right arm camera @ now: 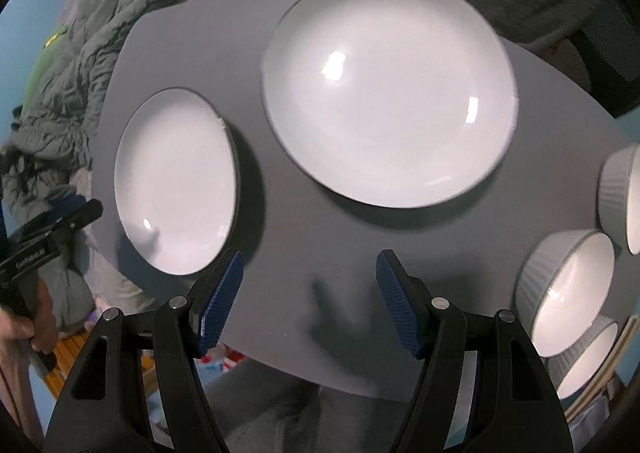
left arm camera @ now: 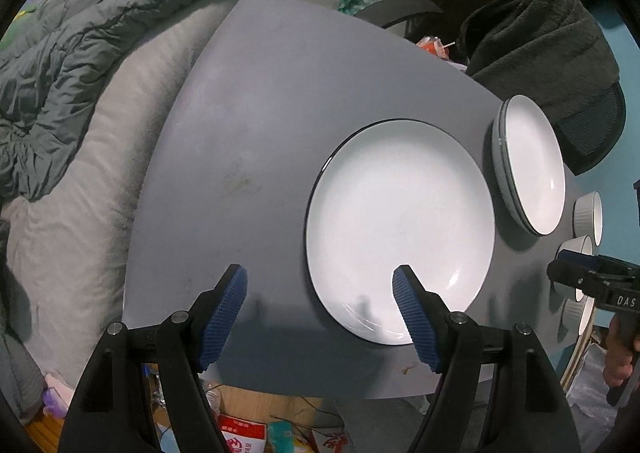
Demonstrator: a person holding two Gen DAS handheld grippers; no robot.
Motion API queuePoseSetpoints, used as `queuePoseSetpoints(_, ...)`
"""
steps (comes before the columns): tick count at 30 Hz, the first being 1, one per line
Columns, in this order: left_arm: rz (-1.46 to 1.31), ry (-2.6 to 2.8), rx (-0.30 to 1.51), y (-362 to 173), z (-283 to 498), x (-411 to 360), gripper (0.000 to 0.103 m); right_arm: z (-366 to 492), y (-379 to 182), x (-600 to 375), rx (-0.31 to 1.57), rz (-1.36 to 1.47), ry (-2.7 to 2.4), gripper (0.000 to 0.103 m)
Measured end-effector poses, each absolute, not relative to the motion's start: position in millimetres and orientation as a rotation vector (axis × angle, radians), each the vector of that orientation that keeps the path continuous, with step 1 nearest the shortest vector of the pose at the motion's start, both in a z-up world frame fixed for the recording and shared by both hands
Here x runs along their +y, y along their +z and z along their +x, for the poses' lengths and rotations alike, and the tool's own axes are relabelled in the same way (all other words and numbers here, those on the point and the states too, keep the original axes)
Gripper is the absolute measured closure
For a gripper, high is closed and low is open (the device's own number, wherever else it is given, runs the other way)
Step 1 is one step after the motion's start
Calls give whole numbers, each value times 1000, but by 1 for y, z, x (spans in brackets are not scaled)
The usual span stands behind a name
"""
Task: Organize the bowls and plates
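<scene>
A large white plate (left arm camera: pixel 400 221) with a dark rim lies flat on the grey table (left arm camera: pixel 248 125). My left gripper (left arm camera: pixel 320 281) hangs open above its near left edge, one finger over the plate and the other over bare table, with neither pad touching it. A stack of white plates (left arm camera: pixel 532 165) sits to its right, then several white ribbed bowls (left arm camera: pixel 588 217). In the right wrist view, my right gripper (right arm camera: pixel 310 269) stands open over bare table, between the single plate (right arm camera: pixel 176 181), the plate stack (right arm camera: pixel 388 93) and the bowls (right arm camera: pixel 568 293). Each gripper shows at the edge of the other's view: right gripper (left arm camera: pixel 560 273), left gripper (right arm camera: pixel 90 213).
A grey-green quilt (left arm camera: pixel 80 33) and a pale pillow (left arm camera: pixel 80 193) press against the table's left side. A dark chair draped with a blanket (left arm camera: pixel 540 45) stands at the far right corner. Boxes and clutter (left arm camera: pixel 244 433) lie on the floor below the near edge.
</scene>
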State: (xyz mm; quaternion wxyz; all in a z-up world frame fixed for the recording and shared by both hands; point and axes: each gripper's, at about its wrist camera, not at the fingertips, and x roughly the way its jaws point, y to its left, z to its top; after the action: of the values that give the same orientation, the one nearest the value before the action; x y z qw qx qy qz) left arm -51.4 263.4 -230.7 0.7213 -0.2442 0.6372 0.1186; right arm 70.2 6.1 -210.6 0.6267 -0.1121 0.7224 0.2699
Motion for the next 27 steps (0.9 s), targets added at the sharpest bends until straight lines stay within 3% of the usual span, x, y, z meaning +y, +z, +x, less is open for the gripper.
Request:
queuePoseSetpoints(20,-577,170,1440,-272,-25,270,27,68,-267,68,1651,-238,736,37)
queuePoseSetpoints(25,-597,133,1449,-277,-23,272,49,71,-269,68,1640,-209,721,47)
queuePoseSetpoints(27,-603,122,1450,-279,-23,272,59,74,-269,71,1649,-194,730,60)
